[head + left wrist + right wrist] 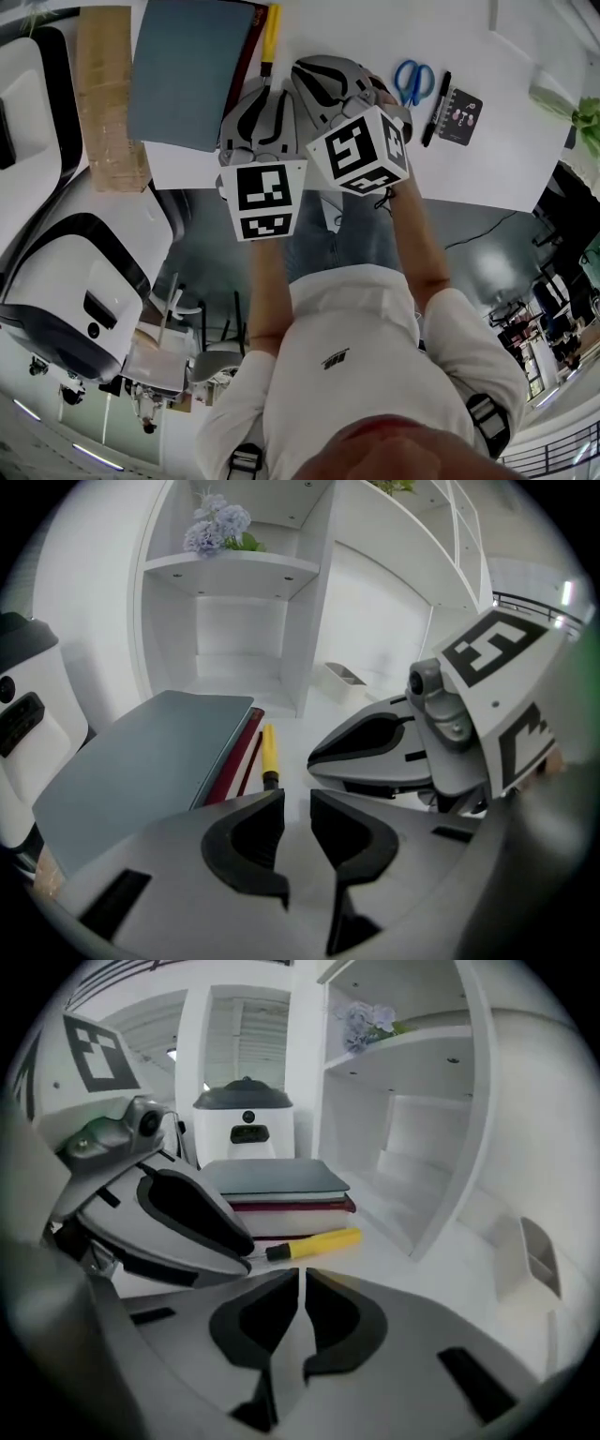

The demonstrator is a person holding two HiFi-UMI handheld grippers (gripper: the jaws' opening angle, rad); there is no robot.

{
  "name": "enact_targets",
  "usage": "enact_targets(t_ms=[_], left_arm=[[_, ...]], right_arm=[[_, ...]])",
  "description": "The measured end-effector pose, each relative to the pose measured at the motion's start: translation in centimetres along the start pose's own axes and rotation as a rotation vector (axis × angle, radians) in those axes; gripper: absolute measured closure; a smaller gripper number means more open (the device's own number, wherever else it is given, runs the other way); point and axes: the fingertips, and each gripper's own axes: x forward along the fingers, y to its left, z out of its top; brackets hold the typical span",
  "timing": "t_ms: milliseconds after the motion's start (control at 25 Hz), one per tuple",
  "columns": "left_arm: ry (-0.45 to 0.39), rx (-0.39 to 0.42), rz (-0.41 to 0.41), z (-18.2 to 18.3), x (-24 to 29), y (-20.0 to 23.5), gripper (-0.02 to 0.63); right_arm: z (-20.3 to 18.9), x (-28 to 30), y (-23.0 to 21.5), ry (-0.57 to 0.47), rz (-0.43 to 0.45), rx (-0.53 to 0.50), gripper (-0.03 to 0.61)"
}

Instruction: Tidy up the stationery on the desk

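Note:
My left gripper [249, 94] [298, 803] and right gripper [311, 71] [302, 1283] hover side by side over the white desk [487, 159], both empty. The left jaws stand a narrow gap apart. The right jaws are all but together. Just beyond them lies a yellow pen [270, 33] [269, 752] [314, 1244], beside a grey book [192, 70] [141, 761] [272, 1177] stacked on a red book [239, 752] [291, 1207]. To the right lie blue scissors [412, 80], a black marker [436, 108] and a small dark card [460, 117].
A white shelf unit [234, 621] [422, 1101] with flowers [220, 527] stands at the desk's back. A small white holder [342, 677] [534, 1255] sits near it. A cardboard strip [108, 94] lies left of the books, and a white machine [75, 281] stands beyond it.

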Motion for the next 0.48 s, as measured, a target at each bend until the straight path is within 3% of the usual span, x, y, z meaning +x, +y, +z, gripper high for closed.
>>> enact_targets(t_ms=[480], left_arm=[[0.058, 0.067, 0.098, -1.1, 0.9, 1.7, 0.614]], right_arm=[[-0.3, 0.5, 0.2, 0.017, 0.012, 0.012, 0.568]])
